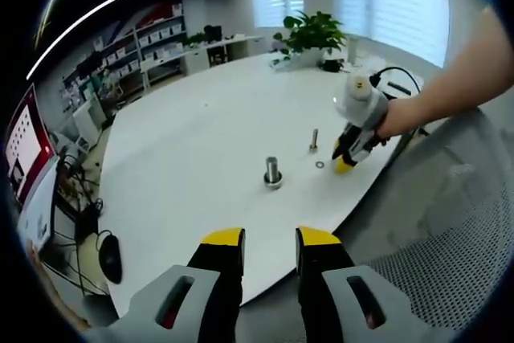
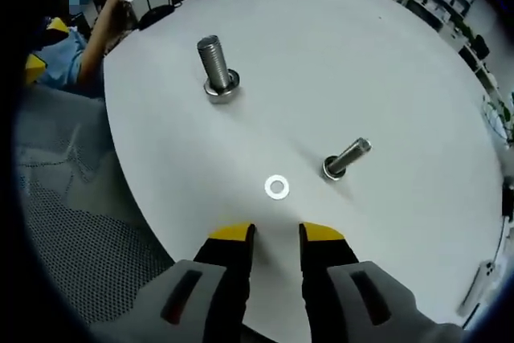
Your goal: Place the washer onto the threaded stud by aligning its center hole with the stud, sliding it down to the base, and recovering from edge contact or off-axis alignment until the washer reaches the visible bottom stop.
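The white bench (image 2: 385, 62) carries all parts. Right gripper (image 2: 277, 234), lower centre of the right gripper view: fingers apart, empty. Left gripper (image 1: 269, 238): fingers apart, empty. Large stud (image 2: 215, 66) upper left; small stud (image 2: 347, 157) centre right. Washer (image 2: 277, 187) lies flat just ahead of the right fingers.

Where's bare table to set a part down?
Free: the wide white table beyond both studs, and its left side in the left gripper view. Crowded: near edge, where washer lies between right gripper, small stud and big stud.
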